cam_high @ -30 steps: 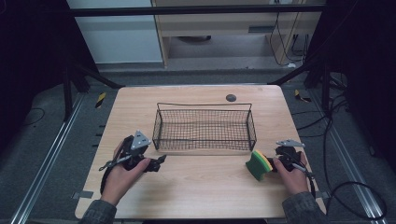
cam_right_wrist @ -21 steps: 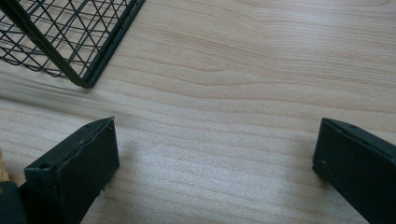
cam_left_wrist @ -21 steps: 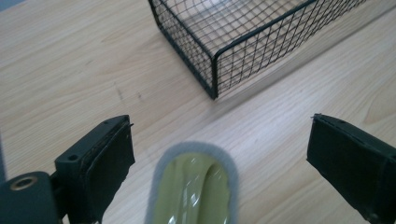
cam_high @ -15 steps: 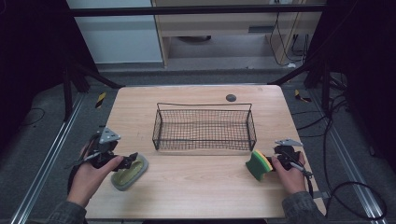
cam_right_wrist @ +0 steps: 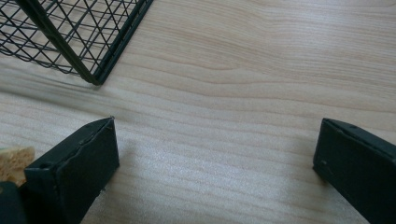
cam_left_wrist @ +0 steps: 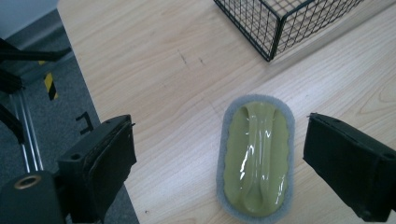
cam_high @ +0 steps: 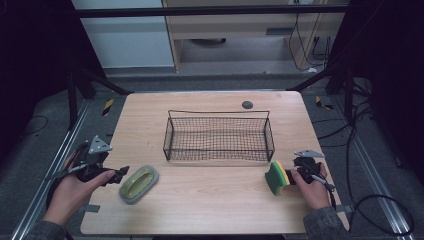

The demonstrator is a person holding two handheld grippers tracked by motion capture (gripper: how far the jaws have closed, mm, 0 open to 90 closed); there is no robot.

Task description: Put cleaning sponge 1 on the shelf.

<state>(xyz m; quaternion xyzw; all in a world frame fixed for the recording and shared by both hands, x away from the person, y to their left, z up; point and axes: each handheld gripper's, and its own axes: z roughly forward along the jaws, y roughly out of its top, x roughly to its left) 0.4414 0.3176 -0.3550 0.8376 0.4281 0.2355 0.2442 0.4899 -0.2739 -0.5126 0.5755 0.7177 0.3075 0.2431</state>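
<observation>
1. My left gripper [cam_left_wrist: 219, 154] hangs over the oval olive-green scrubbing pad with a grey foam rim [cam_left_wrist: 256, 156], jaws spread wide on either side and touching nothing, so a grip across its width is ready.
2. The pad lies flat on the pale wooden table [cam_high: 210, 200], near the black wire mesh basket [cam_high: 218, 136]'s front left corner.
3. My right gripper [cam_right_wrist: 215, 168] rests released; the green-and-yellow block sponge [cam_high: 275, 178] stands on edge just beside it.
</observation>
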